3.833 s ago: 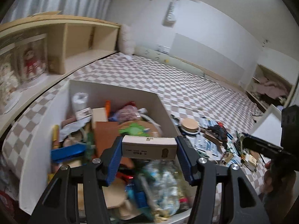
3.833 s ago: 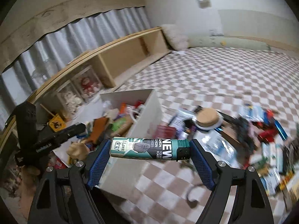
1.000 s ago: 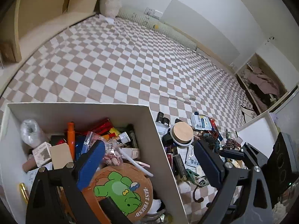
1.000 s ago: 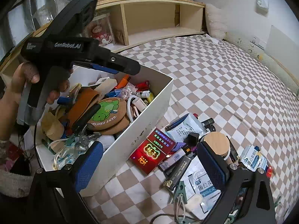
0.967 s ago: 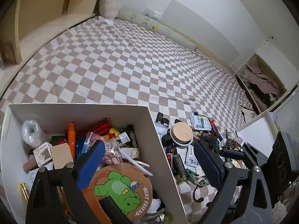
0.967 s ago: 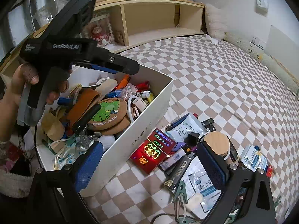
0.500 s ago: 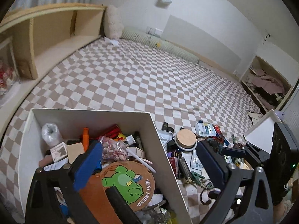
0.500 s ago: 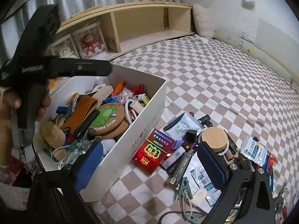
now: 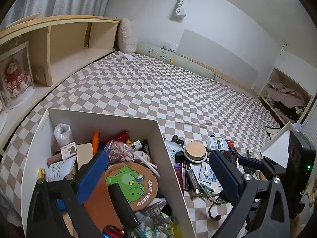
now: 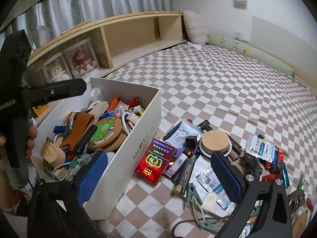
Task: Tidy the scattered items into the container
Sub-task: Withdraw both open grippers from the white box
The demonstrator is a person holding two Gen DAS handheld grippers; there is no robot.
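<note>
Both grippers hang empty above a full white box and a scatter of small things on a checked bed

The left gripper (image 9: pixel 158 170) has just been opening and its blue fingers (image 9: pixel 93 175) stand wide with nothing between them, straddling the right wall of the box (image 9: pixel 168 154). The right gripper (image 10: pixel 158 174) is spread just as wide and holds nothing, over the box's near corner. In the box lies a round coaster with a green frog (image 9: pixel 131 182); just beside the box on the bed sheet (image 10: pixel 227 83) lie a red packet (image 10: pixel 153 161), a wooden lid (image 10: pixel 215 140) and sachets (image 10: pixel 261 147)
</note>
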